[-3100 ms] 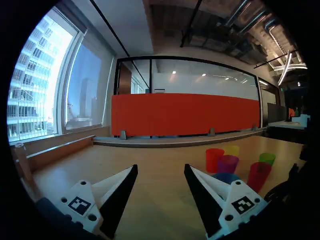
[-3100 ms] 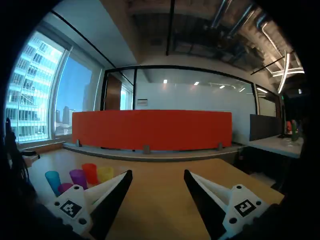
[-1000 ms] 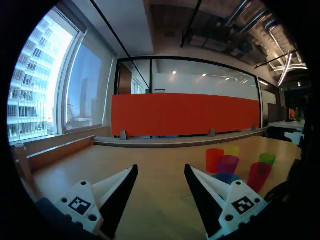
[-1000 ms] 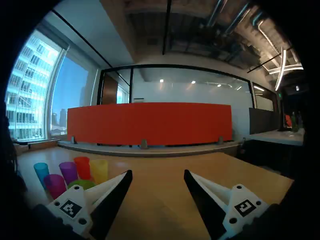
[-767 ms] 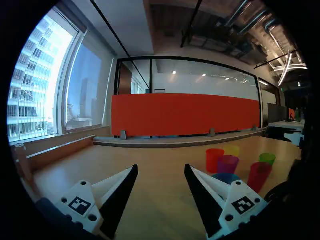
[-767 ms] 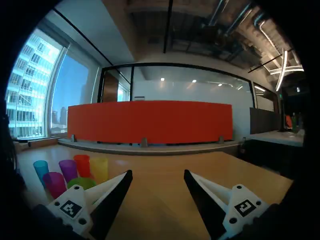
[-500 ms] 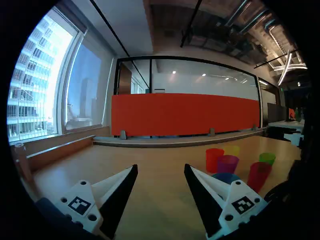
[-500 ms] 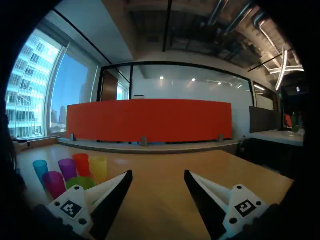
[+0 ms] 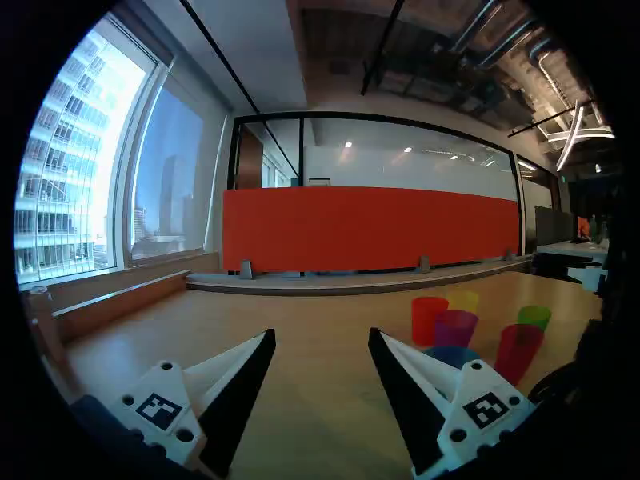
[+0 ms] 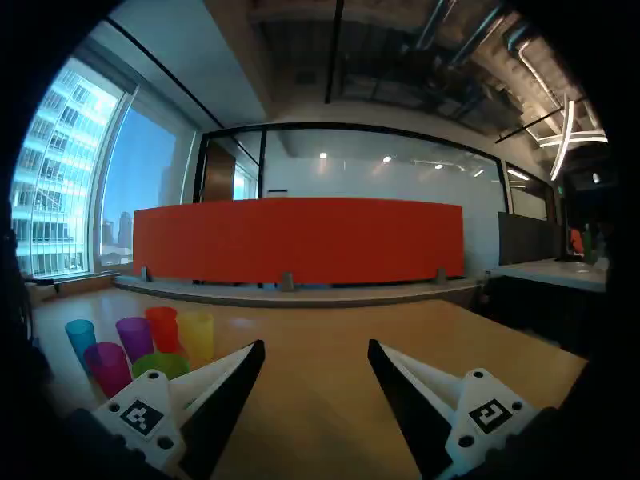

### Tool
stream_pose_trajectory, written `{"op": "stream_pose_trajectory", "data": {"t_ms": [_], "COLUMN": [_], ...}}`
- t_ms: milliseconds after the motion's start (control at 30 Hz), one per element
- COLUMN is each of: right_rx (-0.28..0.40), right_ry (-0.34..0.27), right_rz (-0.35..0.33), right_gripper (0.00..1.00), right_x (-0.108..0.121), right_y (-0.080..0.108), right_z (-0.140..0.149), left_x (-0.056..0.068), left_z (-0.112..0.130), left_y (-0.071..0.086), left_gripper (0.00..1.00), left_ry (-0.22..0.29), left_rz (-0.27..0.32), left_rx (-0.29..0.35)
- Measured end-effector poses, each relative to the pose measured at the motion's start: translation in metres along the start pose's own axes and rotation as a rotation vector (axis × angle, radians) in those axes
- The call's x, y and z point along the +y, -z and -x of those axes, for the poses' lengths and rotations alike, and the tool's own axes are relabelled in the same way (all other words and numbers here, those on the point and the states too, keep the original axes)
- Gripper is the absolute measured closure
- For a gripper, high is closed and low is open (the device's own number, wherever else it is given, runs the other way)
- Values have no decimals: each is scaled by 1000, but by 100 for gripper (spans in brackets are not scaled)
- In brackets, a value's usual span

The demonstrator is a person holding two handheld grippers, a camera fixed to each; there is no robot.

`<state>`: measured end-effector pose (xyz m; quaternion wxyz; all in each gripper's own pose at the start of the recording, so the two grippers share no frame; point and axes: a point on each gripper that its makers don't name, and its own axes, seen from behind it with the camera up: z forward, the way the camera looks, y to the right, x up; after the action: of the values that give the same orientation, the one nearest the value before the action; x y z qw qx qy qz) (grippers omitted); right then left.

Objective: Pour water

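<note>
Several coloured plastic cups stand grouped on the wooden table (image 9: 320, 320). In the left gripper view they sit to the right: a red cup (image 9: 427, 318), yellow cup (image 9: 464, 301), purple cup (image 9: 454, 327), blue cup (image 9: 445, 354), green cup (image 9: 534, 317) and pink cup (image 9: 516, 350). My left gripper (image 9: 320, 364) is open, empty, left of them. In the right gripper view the cups are low at left: teal cup (image 10: 80, 338), purple cup (image 10: 134, 336), red cup (image 10: 164, 328), yellow cup (image 10: 196, 334), pink cup (image 10: 108, 366), green cup (image 10: 162, 366). My right gripper (image 10: 316, 368) is open and empty.
An orange partition (image 9: 368, 228) runs along the table's far edge. Large windows (image 9: 72, 176) and a wooden ledge (image 9: 120, 292) lie to the left. A white counter (image 10: 552, 284) stands at the far right. The table surface (image 10: 320, 336) stretches ahead of the right gripper.
The right gripper has drifted slightly, so the cups sit a little higher and farther right in its view. The left gripper has held still.
</note>
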<state>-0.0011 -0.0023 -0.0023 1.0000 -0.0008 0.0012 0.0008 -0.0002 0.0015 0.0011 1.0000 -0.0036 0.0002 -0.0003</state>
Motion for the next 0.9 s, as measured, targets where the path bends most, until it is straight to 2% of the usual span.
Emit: {"op": "stream_pose_trajectory", "data": {"t_ms": [900], "right_rx": [-2], "right_ry": [0], "right_rz": [-7], "right_gripper": [0], "right_x": [-2], "right_y": [1], "right_z": [0], "left_x": [0], "left_z": [0], "left_y": [0], "left_gripper": [14], "left_ry": [0], "left_rz": [0], "left_rx": [0]}}
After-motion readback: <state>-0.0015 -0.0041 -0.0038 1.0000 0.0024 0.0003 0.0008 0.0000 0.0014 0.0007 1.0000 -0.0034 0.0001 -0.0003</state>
